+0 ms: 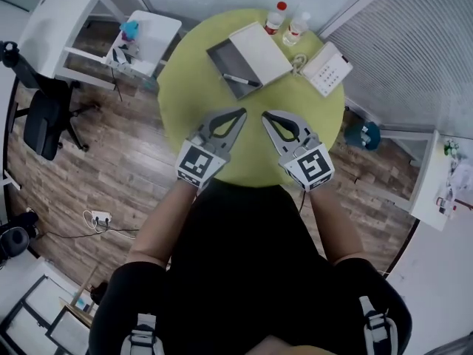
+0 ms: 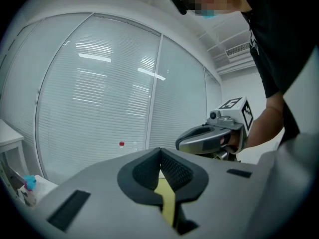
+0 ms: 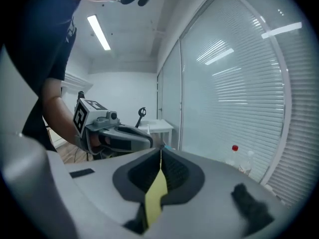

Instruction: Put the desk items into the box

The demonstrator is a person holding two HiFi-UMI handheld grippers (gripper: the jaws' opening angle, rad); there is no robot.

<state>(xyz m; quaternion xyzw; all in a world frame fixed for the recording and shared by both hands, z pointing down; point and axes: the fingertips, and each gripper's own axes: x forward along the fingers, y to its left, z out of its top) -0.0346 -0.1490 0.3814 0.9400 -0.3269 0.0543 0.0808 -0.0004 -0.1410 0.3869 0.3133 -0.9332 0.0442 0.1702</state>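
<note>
A grey open box (image 1: 220,55) lies at the far side of the round yellow-green table (image 1: 185,95), with a black pen (image 1: 242,80) inside it. A white flat lid or pad (image 1: 260,52) leans over its right half. To the right lie a white calculator (image 1: 327,68) and a small ring-shaped item (image 1: 298,63). My left gripper (image 1: 241,112) and right gripper (image 1: 265,115) hover side by side over the near part of the table, both shut and empty. In the left gripper view the left gripper (image 2: 159,151) shows closed jaws; the right gripper (image 3: 160,151) looks the same in its own view.
Two bottles, one red-capped (image 1: 275,17) and one white-capped (image 1: 297,26), stand at the table's far edge. A small white side table (image 1: 148,39), a white desk (image 1: 63,17) and a black office chair (image 1: 44,120) are at the left. A power strip (image 1: 100,217) lies on the wooden floor.
</note>
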